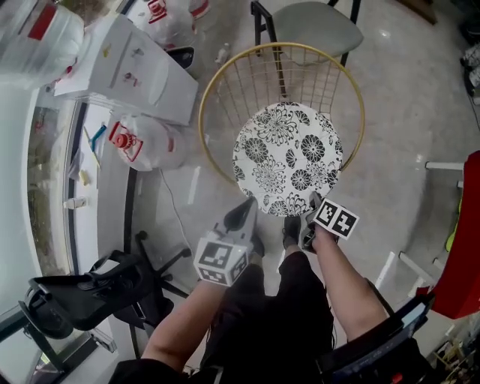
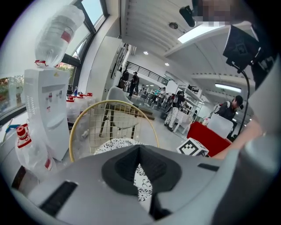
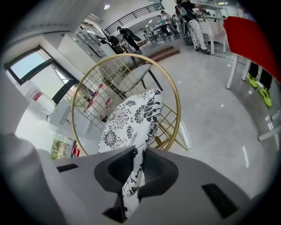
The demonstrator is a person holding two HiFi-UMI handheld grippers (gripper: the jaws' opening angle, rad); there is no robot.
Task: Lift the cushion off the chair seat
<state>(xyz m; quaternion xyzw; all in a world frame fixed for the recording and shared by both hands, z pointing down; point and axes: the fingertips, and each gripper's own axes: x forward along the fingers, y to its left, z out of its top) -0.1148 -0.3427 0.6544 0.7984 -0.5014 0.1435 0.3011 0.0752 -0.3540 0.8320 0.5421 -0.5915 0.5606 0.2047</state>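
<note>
A round cushion [image 1: 285, 157] with a black-and-white flower print hangs tilted over the gold wire chair [image 1: 225, 82], its near edge raised. My left gripper [image 1: 246, 206] holds the near-left edge and my right gripper [image 1: 313, 201] the near-right edge. In the left gripper view the left gripper [image 2: 139, 173] is shut, with a strip of cushion [image 2: 143, 186] pinched in it and the chair's gold hoop [image 2: 88, 114] behind. In the right gripper view the right gripper [image 3: 135, 169] is shut on a fold of the cushion [image 3: 131, 118], which rises away toward the chair back [image 3: 173, 88].
A white water dispenser [image 1: 127, 64] and plastic water bottles [image 1: 146, 142] stand left of the chair. A grey chair [image 1: 315, 22] is behind it, a red table [image 1: 465, 247] at the right, a black office chair [image 1: 90, 292] at lower left. The person's legs are below the grippers.
</note>
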